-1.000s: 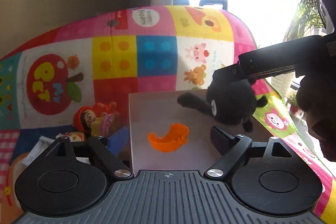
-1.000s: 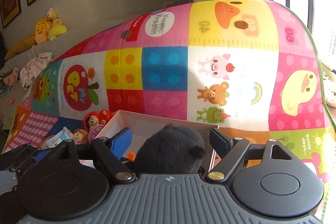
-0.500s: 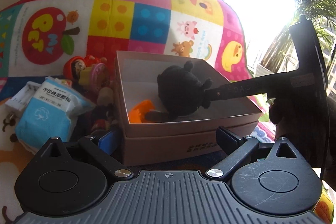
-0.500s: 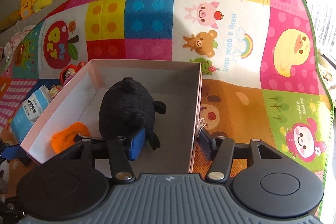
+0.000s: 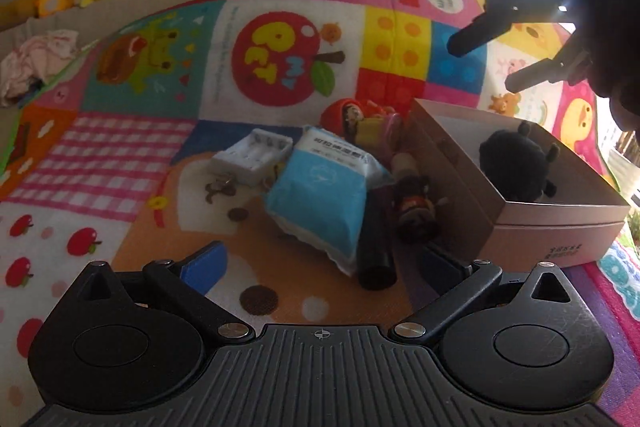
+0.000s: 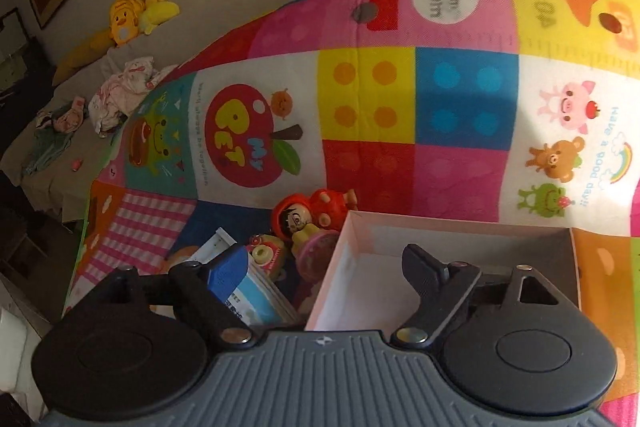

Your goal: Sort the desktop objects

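Note:
A black plush toy (image 5: 516, 167) lies inside the pink cardboard box (image 5: 552, 223) at the right. My left gripper (image 5: 320, 263) hovers low over the mat, its jaws opening wide and empty, in front of a blue-and-white packet (image 5: 320, 195) and a black cylinder (image 5: 374, 251). A white battery case (image 5: 252, 155), a red-hooded doll (image 5: 352, 115) and a small wooden doll (image 5: 416, 211) lie around the packet. My right gripper (image 6: 324, 267) hangs above the box's left wall (image 6: 340, 255), jaws opening, holding nothing. It also shows at the left wrist view's top right, the right gripper (image 5: 496, 55) above the box.
Everything sits on a colourful patchwork play mat (image 5: 280, 67). Beyond its far edge are yellow plush toys (image 6: 136, 11) and crumpled clothes (image 6: 120, 95) on a grey surface, with a wall and framed pictures behind. A person's hand (image 5: 616, 27) holds the right gripper.
The right gripper let go of the black plush in the box and drew back up out of it. The left gripper swung left, from the box to the pile of loose objects.

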`<state>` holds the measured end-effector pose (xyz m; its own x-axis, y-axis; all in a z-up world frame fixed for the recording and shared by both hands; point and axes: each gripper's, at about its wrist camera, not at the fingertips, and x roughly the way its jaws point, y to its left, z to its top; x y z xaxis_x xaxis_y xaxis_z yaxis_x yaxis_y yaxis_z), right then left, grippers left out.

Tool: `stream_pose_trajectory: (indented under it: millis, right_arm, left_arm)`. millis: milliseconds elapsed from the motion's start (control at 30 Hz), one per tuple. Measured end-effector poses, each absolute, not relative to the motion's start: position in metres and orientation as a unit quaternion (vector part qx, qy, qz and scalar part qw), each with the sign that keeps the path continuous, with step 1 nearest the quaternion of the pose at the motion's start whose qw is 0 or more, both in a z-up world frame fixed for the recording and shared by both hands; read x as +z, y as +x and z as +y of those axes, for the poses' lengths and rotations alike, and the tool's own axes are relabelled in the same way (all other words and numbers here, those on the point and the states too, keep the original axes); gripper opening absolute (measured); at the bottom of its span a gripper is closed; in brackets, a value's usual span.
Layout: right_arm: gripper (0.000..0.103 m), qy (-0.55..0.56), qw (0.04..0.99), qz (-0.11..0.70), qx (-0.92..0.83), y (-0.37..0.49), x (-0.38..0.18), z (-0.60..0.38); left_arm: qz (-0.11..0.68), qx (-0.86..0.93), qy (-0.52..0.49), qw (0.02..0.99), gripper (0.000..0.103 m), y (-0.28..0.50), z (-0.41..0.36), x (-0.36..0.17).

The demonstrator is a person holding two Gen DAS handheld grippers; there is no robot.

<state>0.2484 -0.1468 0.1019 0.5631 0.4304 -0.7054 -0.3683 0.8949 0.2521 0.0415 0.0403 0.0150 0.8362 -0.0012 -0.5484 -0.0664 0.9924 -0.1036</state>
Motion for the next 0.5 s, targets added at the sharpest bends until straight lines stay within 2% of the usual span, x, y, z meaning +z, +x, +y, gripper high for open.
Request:
stream_pose_trajectory:
  millis: [133, 233, 333, 400, 500]
  right_arm:
    - [0.084, -0.003, 0.891, 0.419, 0.174, 0.305, 0.082, -0.094]
    - [0.076, -0.007, 0.886, 0.443, 0.138, 0.345, 0.062, -0.074]
    - [0.067, 0.035, 0.863, 0.493, 0.106, 0.38, 0.033, -0.069]
    - [0.057, 0.048, 0.85, 0.517, 0.095, 0.393, 0.019, -0.066]
    - [0.056, 0.03, 0.844, 0.527, 0.095, 0.394, 0.012, -0.056]
  left_arm:
    - [0.298, 0.009, -0.092, 0.95, 0.103, 0.042, 0.051, 0.007]
    - [0.296, 0.002, -0.102, 0.95, 0.103, 0.04, 0.052, 0.006]
    - [0.297, -0.009, -0.099, 0.95, 0.103, 0.039, 0.049, 0.006]
    - [0.302, -0.015, -0.096, 0.948, 0.103, 0.038, 0.047, 0.005]
    - [0.31, -0.027, -0.09, 0.946, 0.103, 0.036, 0.043, 0.005]
